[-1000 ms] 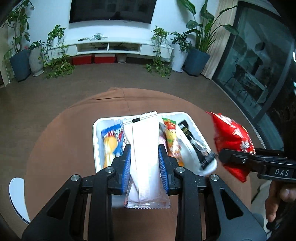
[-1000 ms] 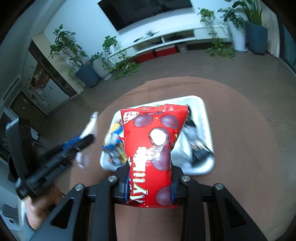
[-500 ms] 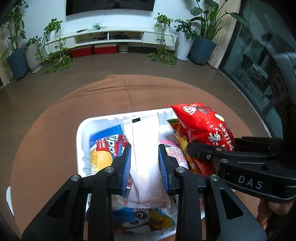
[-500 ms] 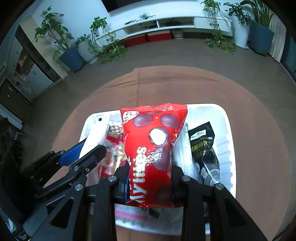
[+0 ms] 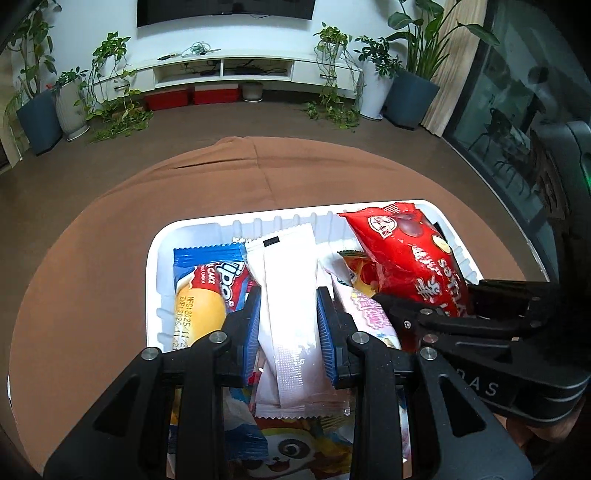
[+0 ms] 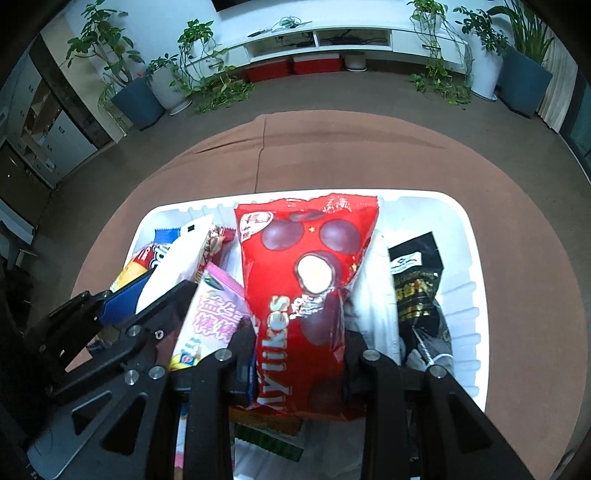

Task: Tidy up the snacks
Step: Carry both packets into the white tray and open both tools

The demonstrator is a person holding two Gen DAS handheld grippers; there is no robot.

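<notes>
Both wrist cams close above white tray (image 5: 155, 258), facing TV wall; shared tray.

A tray (image 5: 153, 258) sits on the tabletop (image 5: 92, 240), full of snack packets. Inside, a cake packet (image 5: 201, 291) lies at the left and a dark packet (image 6: 415, 280) at the right.

A: Setting?

B: Home living room. Wall-mounted television (image 5: 225, 8) above a long white media console (image 5: 236, 70); red storage boxes (image 5: 192, 96) beneath it.

A: Further evidence?

B: Potted plants (image 5: 410, 62) along the wall, curtain (image 5: 458, 74) beside glazed doors, cabinets (image 6: 40, 133) at left, round table (image 6: 332, 155) under brown cloth.
</notes>
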